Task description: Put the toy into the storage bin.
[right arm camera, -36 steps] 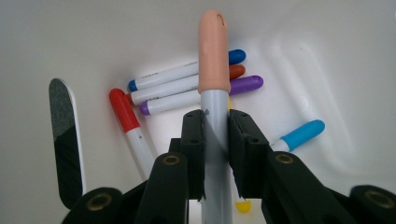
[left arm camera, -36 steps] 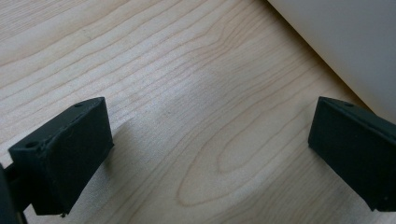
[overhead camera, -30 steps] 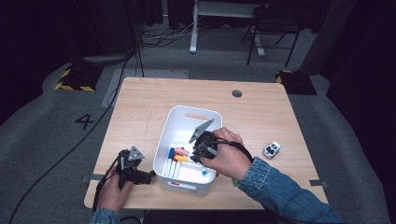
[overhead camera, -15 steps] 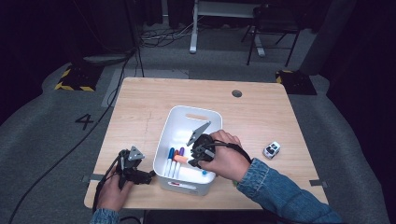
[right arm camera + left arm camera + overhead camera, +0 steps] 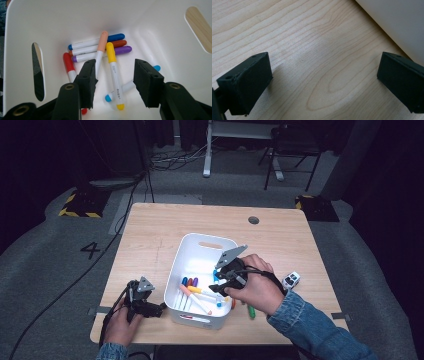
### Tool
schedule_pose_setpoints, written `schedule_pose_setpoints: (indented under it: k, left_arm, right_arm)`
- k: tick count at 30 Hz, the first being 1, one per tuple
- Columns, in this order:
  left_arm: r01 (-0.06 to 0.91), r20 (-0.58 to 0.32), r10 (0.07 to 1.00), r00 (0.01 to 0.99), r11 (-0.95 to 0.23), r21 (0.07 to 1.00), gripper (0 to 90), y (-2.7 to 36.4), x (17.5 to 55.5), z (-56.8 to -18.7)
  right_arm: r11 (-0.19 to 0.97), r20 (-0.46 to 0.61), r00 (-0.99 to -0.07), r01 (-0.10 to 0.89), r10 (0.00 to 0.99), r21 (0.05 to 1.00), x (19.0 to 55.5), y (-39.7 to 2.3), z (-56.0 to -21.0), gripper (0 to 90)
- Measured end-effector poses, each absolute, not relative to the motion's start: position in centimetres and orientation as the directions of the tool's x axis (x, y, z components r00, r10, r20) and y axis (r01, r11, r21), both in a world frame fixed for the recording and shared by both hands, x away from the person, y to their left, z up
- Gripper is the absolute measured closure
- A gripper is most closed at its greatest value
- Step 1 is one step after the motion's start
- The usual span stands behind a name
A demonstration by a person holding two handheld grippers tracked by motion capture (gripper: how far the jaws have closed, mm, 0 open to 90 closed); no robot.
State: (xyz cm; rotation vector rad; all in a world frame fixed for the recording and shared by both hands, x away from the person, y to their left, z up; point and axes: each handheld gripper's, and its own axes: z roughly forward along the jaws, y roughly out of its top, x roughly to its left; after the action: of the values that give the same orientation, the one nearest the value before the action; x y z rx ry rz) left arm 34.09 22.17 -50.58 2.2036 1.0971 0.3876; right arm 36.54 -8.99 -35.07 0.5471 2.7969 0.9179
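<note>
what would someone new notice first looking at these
Probably the white bin in the middle of the wooden table, with bright markers heaped inside, a yellow-capped marker lying on top. The right gripper hangs over that heap; its jaws have just been opening, clear of the yellow marker between them. A green marker lies on the table beside the bin.

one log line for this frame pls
work: markers into bin | right gripper: open, jaws just opening above yellow marker lying in bin | left gripper: open, on table | green marker: still outside bin
</note>
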Motion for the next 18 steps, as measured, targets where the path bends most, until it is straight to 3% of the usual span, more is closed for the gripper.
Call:
schedule_pose_setpoints:
  k: [10,18]
  left_arm:
    - [0.606,-0.020,0.792,0.610,-0.450,0.656,0.0,22.2,34.1,-50.6]
    - [0.607,-0.019,0.794,0.608,-0.450,0.655,0.0,22.2,34.1,-50.6]
  right_arm:
    - [0.711,-0.041,-0.891,0.333,0.452,0.619,36.3,-13.4,-33.1,55.3]
    - [0.694,-0.028,-0.870,0.373,0.492,0.616,36.2,-16.1,-33.5,56.3]
